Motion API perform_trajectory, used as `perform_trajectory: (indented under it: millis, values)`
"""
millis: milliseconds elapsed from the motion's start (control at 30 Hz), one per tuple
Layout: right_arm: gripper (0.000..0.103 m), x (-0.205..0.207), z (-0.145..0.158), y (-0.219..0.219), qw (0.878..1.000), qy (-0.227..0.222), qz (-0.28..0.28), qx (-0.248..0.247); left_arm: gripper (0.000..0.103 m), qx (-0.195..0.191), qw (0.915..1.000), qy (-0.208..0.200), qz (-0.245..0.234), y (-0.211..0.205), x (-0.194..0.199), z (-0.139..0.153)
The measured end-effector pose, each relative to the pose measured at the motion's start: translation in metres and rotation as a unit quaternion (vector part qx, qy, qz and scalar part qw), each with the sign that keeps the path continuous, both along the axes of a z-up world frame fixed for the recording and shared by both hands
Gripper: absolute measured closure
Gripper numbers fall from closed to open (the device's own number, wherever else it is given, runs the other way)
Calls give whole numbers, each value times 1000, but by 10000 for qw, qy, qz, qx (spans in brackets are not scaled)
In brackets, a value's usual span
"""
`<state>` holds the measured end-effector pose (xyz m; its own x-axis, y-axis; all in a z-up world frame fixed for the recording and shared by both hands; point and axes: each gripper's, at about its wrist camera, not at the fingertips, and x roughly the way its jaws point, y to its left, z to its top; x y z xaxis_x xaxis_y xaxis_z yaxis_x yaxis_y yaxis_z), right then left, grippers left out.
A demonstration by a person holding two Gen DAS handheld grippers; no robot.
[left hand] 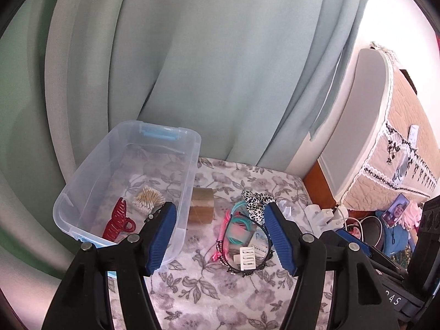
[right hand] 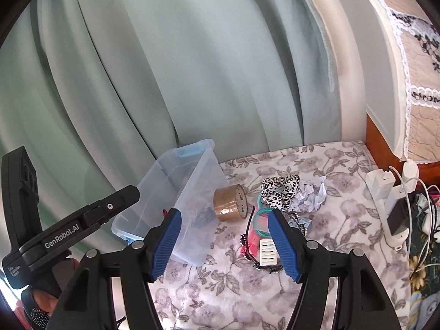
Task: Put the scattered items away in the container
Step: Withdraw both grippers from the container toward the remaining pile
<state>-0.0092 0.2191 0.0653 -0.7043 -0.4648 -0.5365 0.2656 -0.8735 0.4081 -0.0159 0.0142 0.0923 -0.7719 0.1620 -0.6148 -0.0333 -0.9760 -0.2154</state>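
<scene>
A clear rectangular plastic storage container with blue latches (left hand: 126,181) stands at the left of the grey floral-printed cloth surface (left hand: 198,297), with pale green curtains (left hand: 192,63) hanging behind it. Inside the container lie a dark red plastic claw hair clip (left hand: 117,223) and, just beyond it, a bundle of wooden cotton swabs (left hand: 147,196). A roll of brown packing tape (left hand: 202,205) stands on edge just right of the container wall. Further right, the scattered items form one cluster: a pink and teal tangle of elastic bands (left hand: 236,227), a black-and-white leopard-print fabric scrunchie (left hand: 255,202) at the far side, a white slotted plastic clip (left hand: 247,258) at the near side, and crumpled white paper (right hand: 312,196) to the right. The left gripper (left hand: 220,236) hovers above the surface, jaws wide and empty. The right gripper (right hand: 225,240) likewise hovers with jaws wide, holding nothing. White power adapters with cables (right hand: 390,192) occupy the far right edge.
</scene>
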Motion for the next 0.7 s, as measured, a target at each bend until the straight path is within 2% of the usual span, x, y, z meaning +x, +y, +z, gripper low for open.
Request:
perform_trajectory:
  millis: [300,433,567,700]
  values:
    - [32,5,-8,34,9995,-34,-240,-222,35,-224,9991,-212,-282,35,-4,-5]
    - [21,7,-13,46,9990,-73,-331,-302,30,-287,9985,-306,-356,46,-5,-9]
    - [16,8,-18,56,9986,-116,-379,-348,29,-325,9978,-418,-398,54,-8,-14]
    - [4,9,-23,62,9985,-139,-393,-361,28,-380,9968,-548,-446,62,-11,-21]
